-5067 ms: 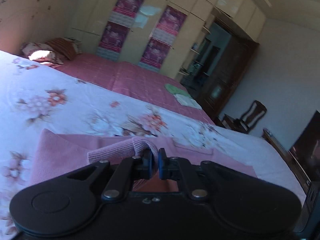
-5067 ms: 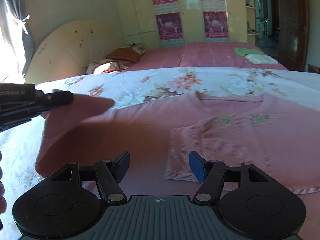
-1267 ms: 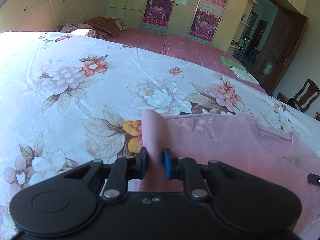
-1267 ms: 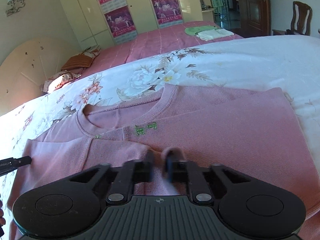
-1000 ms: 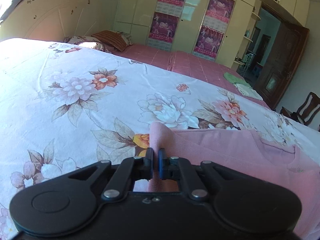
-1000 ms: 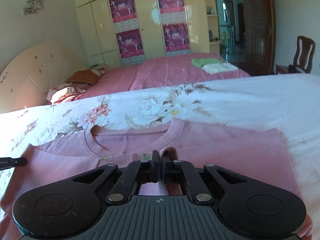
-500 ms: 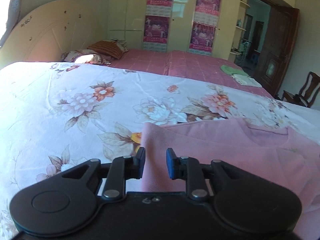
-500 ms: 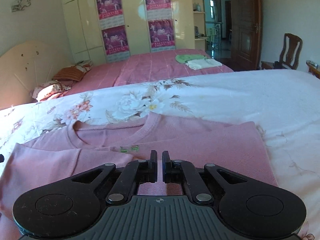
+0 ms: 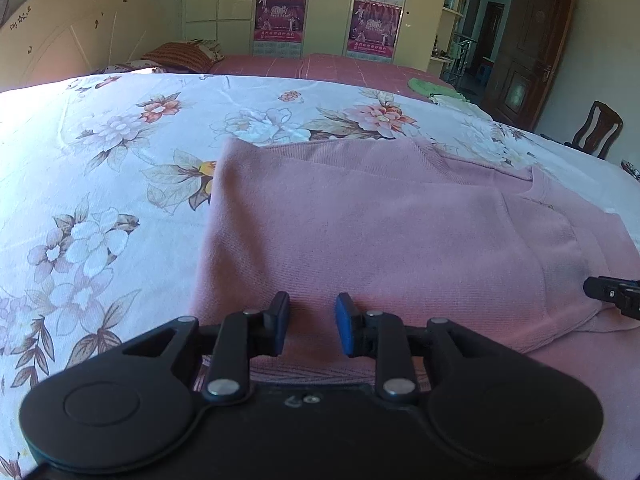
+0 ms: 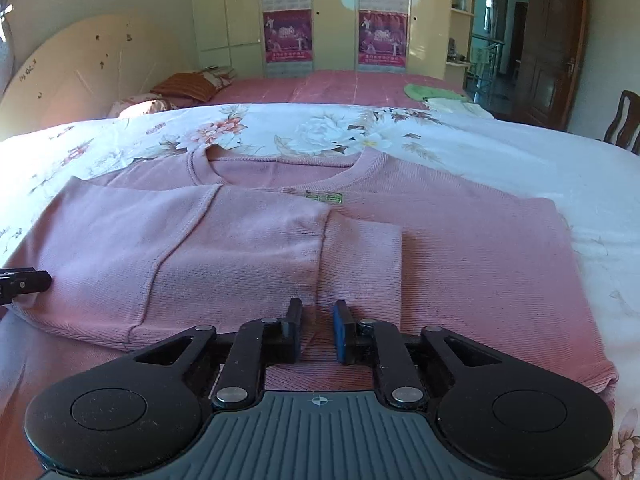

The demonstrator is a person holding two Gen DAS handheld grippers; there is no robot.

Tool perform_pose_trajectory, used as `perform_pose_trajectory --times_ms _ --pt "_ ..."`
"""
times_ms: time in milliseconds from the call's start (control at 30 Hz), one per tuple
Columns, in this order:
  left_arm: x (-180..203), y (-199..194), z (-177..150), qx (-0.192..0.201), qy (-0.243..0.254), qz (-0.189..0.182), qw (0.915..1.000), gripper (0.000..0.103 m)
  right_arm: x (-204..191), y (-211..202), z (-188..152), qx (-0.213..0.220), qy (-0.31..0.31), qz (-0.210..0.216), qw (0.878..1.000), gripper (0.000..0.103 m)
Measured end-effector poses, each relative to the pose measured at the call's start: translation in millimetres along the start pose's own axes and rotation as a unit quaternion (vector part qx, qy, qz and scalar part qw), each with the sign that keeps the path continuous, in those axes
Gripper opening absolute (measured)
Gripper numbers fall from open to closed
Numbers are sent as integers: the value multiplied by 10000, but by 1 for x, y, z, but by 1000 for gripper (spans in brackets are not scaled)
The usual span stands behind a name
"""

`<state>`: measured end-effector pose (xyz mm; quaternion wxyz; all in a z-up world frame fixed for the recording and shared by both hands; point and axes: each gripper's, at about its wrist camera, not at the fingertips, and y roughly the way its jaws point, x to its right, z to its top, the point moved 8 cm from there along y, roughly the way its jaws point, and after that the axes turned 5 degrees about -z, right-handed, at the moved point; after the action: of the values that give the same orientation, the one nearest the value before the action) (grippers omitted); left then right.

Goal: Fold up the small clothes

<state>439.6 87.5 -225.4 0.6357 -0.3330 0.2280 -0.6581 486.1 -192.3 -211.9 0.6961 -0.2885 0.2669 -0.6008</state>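
A pink knit sweater (image 10: 460, 248) lies flat on the floral bedsheet (image 10: 500, 152), neckline away from me. Its left side and sleeve (image 10: 240, 248) are folded over the body, with the cuff (image 10: 360, 264) near the middle. My right gripper (image 10: 316, 330) is open and empty, low over the cuff's near edge. My left gripper (image 9: 310, 328) is open and empty over the sweater (image 9: 360, 224) near its folded left edge. The right gripper's tip (image 9: 608, 292) shows at the right edge of the left wrist view; the left gripper's tip (image 10: 24, 282) shows at the left edge of the right wrist view.
The floral sheet (image 9: 100, 168) spreads to the left. Behind it is a second bed with a pink cover (image 10: 340, 84), pillows (image 10: 184, 84) and folded green and white cloths (image 10: 436, 94). A headboard (image 10: 80, 68), wardrobes, a door and a wooden chair (image 9: 598, 128) stand behind.
Both grippers were shut on sweater fabric a second ago. They have opened and let it go; the folded sleeve now lies flat, and both grippers have drawn back a little.
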Motion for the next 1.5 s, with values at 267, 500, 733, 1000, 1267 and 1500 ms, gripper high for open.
perform_pose_trajectory --times_ms 267,500,733,1000,1267,1500 --pt "16 -20 -1 -13 19 87 10000 37 -20 -40 2 167 -91 215 9996 42" --pt "59 -49 -7 101 112 -212 9997 44 -46 -67 -14 143 -236 592 9979 43" --pt "105 -57 -55 -109 448 -386 9982 47 -46 -77 -59 -162 -584 713 9956 43" --pt "81 -74 -96 -147 590 112 9981 54 8 -89 -101 -196 -837 308 9958 43" --pt "32 -110 -121 -200 329 572 9976 64 57 -116 -121 -162 -538 -162 9983 43" --pt "62 -145 -135 -98 502 82 9987 57 10 -162 -131 71 -396 305 9987 43"
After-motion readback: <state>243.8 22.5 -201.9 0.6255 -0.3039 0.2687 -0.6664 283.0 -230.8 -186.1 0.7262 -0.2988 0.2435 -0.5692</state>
